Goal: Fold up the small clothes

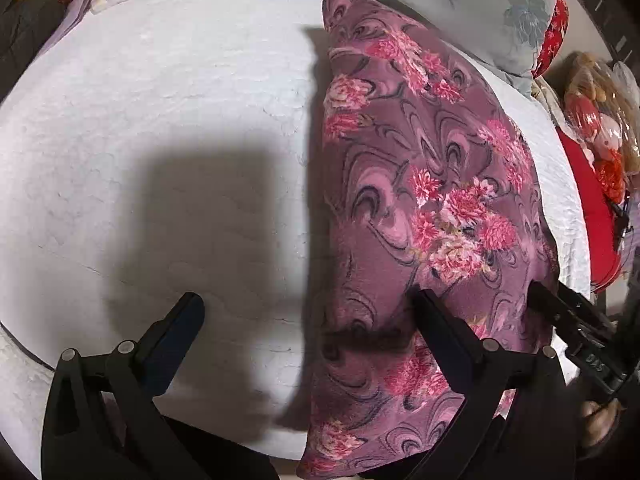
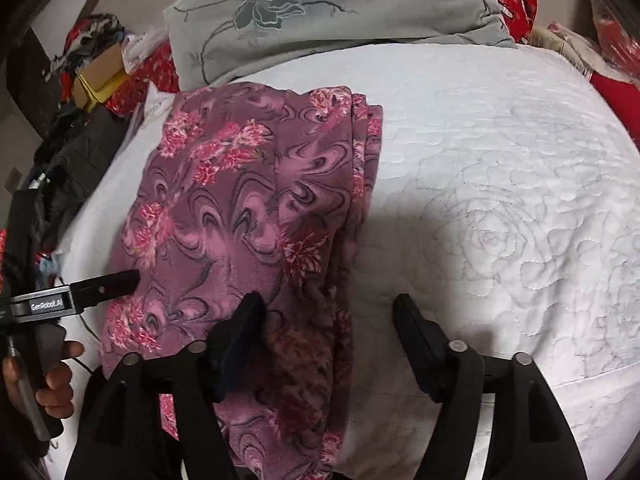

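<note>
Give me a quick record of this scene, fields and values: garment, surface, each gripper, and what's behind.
garment: purple floral garment, folded into a long strip
surface: white quilted bedspread
left gripper: open, one finger over the garment, nothing gripped
right gripper: open, straddling the garment's edge
behind: grey flowered pillow

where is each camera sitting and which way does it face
Left wrist: rides the left gripper, looking steeply down on the white quilt and the folded purple floral garment; own jaws open, the right gripper at the right edge.
Right wrist: rides the right gripper, looking down on the same garment; own jaws open, the left gripper and a hand at left.
Shared: garment, quilt, grey floral pillow.
</note>
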Demonstrator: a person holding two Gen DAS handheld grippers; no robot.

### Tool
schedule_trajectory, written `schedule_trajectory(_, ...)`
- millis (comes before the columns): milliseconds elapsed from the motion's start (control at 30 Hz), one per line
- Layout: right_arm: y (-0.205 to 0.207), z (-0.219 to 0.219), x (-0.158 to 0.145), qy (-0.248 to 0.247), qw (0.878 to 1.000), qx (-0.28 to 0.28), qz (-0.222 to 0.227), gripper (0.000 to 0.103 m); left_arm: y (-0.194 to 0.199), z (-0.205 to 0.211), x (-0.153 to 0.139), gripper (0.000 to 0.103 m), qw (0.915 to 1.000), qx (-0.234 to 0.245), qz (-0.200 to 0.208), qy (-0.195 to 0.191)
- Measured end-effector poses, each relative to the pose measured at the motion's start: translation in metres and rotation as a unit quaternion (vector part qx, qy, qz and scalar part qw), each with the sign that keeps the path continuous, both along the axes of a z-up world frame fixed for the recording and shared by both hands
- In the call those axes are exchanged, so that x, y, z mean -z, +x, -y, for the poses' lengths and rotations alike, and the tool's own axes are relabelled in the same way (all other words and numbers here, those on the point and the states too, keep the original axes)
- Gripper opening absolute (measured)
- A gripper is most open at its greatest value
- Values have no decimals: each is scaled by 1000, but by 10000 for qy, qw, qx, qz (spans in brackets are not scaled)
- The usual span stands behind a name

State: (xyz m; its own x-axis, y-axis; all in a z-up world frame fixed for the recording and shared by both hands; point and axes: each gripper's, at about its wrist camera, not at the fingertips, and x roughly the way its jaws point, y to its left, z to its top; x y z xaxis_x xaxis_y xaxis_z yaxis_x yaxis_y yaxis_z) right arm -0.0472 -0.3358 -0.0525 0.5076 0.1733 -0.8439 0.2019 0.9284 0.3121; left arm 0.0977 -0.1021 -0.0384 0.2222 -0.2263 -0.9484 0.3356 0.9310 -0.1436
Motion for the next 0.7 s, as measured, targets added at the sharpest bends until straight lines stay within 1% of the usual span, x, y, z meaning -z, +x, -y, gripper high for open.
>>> schedule_trajectory(67, -2, 1, -8, -133, 9998, 88, -95, 72, 2, 1, -1, 103, 10000, -31, -14, -15)
schedule_trajectory(100, -7, 1, -12, -140, 9998, 85, -61, 72, 3, 1, -1, 103, 10000, -45, -30, -49)
schedule_trajectory(200, -20, -2, -18, -43, 9998, -119, 122, 72, 1, -2, 1, 103, 9999, -71, -51, -113)
schedule_trajectory(233, -23, -6, -16, -130, 9996, -241, 118, 72, 1, -2, 1, 103, 9999, -70, -40, -103)
schedule_trajectory(333, -23, -16, -1, -446, 9976, -488, -226, 68, -2, -5, 1, 103, 9999, -78, -52, -63)
schedule_trajectory(367, -26, -18, 0, -453, 9974, -535, -183, 64, -3, -4, -1, 103, 9999, -86, -68, -39)
schedule_trajectory(400, -29, -19, -5, -445, 9976, -515, -86, 62, -5, -6, -5, 103, 9999, -102, -101, -16)
schedule_trajectory(433, -34, -19, -12, -437, 9978, -497, 4, 57, -7, -8, -10, 103, 9999, -100, -129, -43)
schedule_trajectory(500, -41, -18, -20, -381, 9978, -511, 196, 57, -17, -8, -20, 103, 9997, 84, -85, -235)
schedule_trajectory(533, -44, -18, -19, -435, 9977, -469, 226, 58, -26, -7, -22, 103, 9994, 251, 11, -224)
schedule_trajectory(567, -45, -17, -13, -507, 9977, -434, 117, 58, -33, -5, -21, 103, 9992, 364, 83, -113)
schedule_trajectory(600, -43, -14, -1, -532, 9976, -437, -121, 60, -38, -1, -15, 103, 9987, 495, 126, 48)
schedule_trajectory(633, -42, -11, 6, -412, 9981, -421, -193, 66, -43, 4, -3, 103, 9971, 698, 85, 299)
schedule_trajectory(667, -42, -9, 5, -328, 9987, -369, -134, 67, -43, 7, 7, 103, 9951, 829, -22, 543)
schedule_trajectory(700, -41, -7, 2, -283, 9990, -335, -133, 67, -43, 7, 13, 102, 9945, 851, -135, 595)
